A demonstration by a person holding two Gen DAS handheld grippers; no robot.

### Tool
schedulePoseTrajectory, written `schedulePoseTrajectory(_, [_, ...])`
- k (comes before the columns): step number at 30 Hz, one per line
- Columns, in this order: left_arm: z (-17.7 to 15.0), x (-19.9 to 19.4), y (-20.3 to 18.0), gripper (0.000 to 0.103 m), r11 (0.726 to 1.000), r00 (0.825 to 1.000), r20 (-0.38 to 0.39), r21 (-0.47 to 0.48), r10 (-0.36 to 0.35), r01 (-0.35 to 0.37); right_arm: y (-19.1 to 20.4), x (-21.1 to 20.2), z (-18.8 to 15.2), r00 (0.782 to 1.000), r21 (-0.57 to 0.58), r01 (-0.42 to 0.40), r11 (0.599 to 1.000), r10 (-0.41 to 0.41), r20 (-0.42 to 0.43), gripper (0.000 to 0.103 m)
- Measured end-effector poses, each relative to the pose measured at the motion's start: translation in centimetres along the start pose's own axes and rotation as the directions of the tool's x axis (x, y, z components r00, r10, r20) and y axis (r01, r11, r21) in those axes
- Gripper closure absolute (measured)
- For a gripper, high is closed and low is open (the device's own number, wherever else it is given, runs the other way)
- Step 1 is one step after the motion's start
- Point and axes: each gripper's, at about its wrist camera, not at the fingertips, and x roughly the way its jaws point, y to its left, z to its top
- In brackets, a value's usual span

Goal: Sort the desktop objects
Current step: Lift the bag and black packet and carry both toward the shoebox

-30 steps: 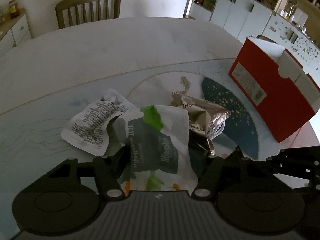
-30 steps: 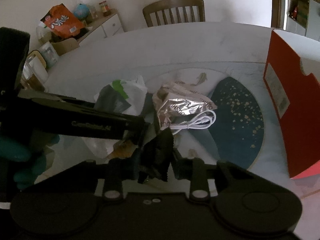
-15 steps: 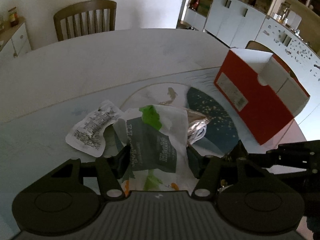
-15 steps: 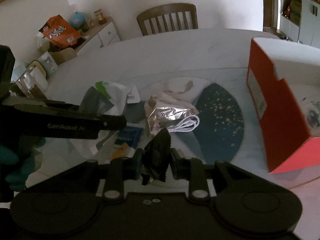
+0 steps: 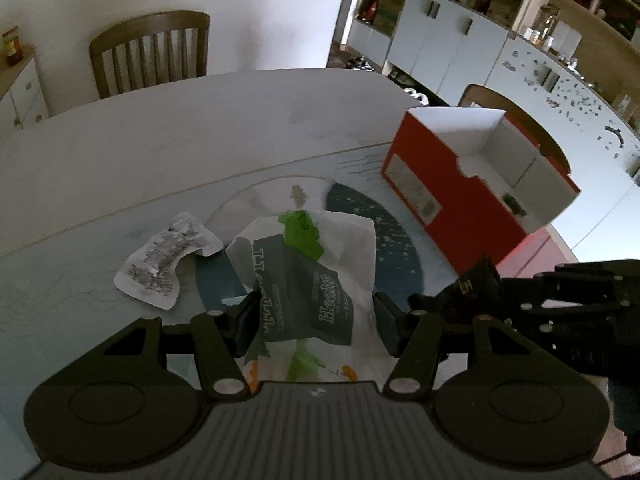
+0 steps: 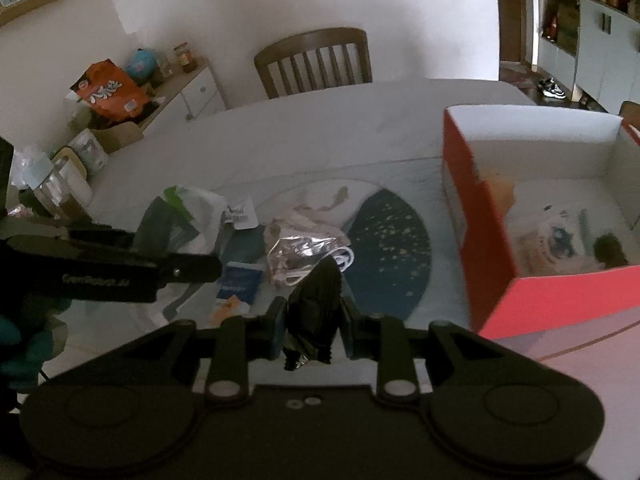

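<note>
- Packaging held in both claws: left claw (image 5: 316, 322) pinches a white-green-grey plastic bag (image 5: 308, 264), right claw (image 6: 314, 330) clamps a crumpled black wrapper (image 6: 316, 300).
- Both look light, soft and crinkly; grip by bunched folds, as a slick film may slip.
- Red box (image 6: 492, 240), open-topped, stands ahead-right of the right claw.
- Bag print reads "Healt…"; the rest is unreadable.

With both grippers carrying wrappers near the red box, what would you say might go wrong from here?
1. The left gripper pinches only the lower part of the floppy white-and-green plastic bag; its loose upper half might catch on the rim of the open red cardboard box.
2. The crumpled black wrapper sits narrowly in the right gripper and may slip.
3. The grippers are close together and could collide.
</note>
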Motion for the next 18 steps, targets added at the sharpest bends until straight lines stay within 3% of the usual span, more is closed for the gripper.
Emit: schedulePoseTrajectory(18, [2.4,-2.8,-7.2,0.044,0.988,0.995,0.047,0.135,-0.086,0.079,-3.5,-6.3,1.4,0.991,-0.003,0.089,0.996,-0.089,0.103,0.079])
